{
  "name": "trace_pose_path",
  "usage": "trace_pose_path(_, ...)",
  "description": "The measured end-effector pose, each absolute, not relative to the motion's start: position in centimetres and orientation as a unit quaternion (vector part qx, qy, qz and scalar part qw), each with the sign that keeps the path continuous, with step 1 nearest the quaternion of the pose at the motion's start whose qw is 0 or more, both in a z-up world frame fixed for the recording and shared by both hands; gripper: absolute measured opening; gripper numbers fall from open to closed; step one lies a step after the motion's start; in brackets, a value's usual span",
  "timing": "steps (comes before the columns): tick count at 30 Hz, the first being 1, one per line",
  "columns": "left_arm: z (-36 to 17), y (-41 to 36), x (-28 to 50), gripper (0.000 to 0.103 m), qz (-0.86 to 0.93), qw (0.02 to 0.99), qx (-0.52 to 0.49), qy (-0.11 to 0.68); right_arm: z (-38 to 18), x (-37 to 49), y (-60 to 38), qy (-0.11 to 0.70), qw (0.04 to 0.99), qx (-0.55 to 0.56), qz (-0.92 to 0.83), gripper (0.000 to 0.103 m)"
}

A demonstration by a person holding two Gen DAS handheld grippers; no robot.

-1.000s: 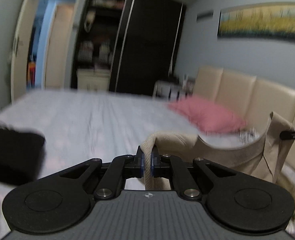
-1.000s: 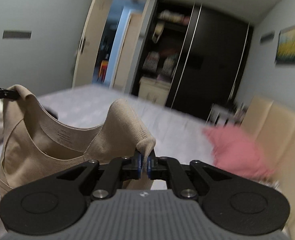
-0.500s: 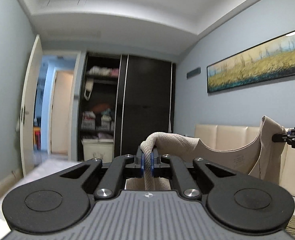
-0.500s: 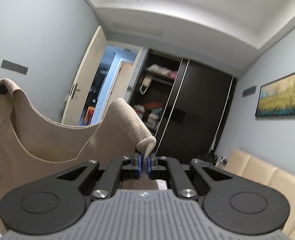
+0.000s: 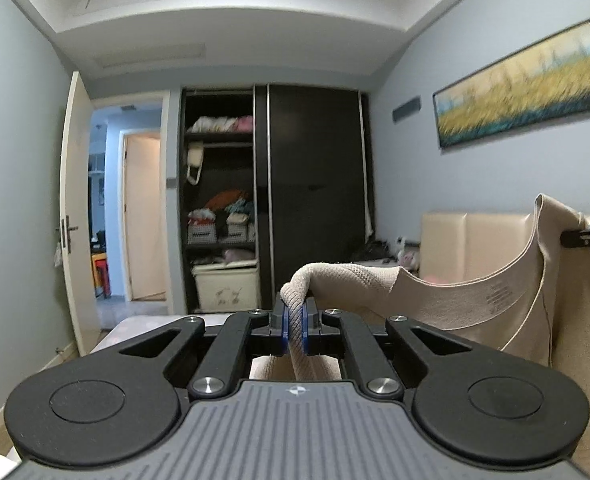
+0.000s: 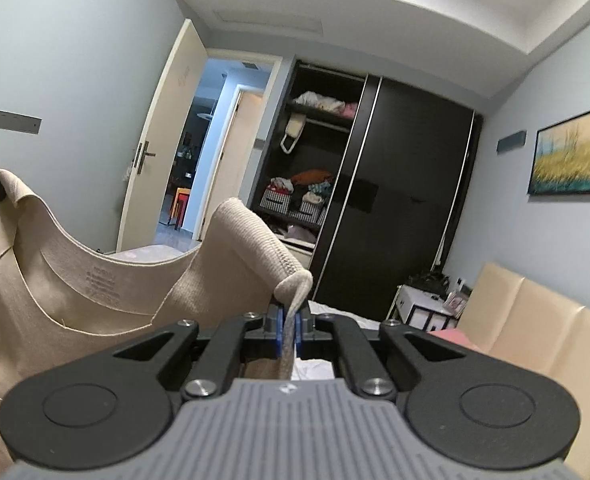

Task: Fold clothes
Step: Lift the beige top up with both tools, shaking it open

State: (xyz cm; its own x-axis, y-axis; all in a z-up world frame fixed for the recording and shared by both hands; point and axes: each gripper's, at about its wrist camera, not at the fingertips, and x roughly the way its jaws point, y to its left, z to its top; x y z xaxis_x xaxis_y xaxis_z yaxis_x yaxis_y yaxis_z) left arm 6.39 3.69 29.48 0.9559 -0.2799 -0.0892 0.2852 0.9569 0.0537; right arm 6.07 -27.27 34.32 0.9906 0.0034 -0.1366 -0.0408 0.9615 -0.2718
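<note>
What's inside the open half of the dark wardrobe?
In the dark wardrobe, folded clothes on the top shelf, a hanging pale bag, two patterned baskets, a cream bin. The closed sliding door hides the rest.

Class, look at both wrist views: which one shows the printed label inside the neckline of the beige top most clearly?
The right wrist view: the printed label faces the camera on the inner neckline of the beige top, nearer and larger. The left wrist view shows the same label further off toward the right edge, smaller and unreadable.
</note>
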Motion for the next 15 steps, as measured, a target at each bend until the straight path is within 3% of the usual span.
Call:
trace_pose_path(5, 29.0, 2.4, 11.1, 0.004, -0.114, 0.992, 0.025, 0.044, 34.6, 11.1, -26.6, 0.041, 0.991, -0.129, -0.003, 0.006)
trace_pose_path(10, 31.3, 2.4, 12.0, 0.004, -0.095, 0.995, 0.018, -0.012, 36.6, 11.7, -26.5, -0.02, 0.991, -0.136, -0.005, 0.006)
trace_pose_path(15, 32.7, 3.1, 10.7, 0.004, -0.106, 0.994, 0.019, -0.032, 35.7, 10.5, -27.1, 0.016, 0.985, -0.171, 0.028, 0.007)
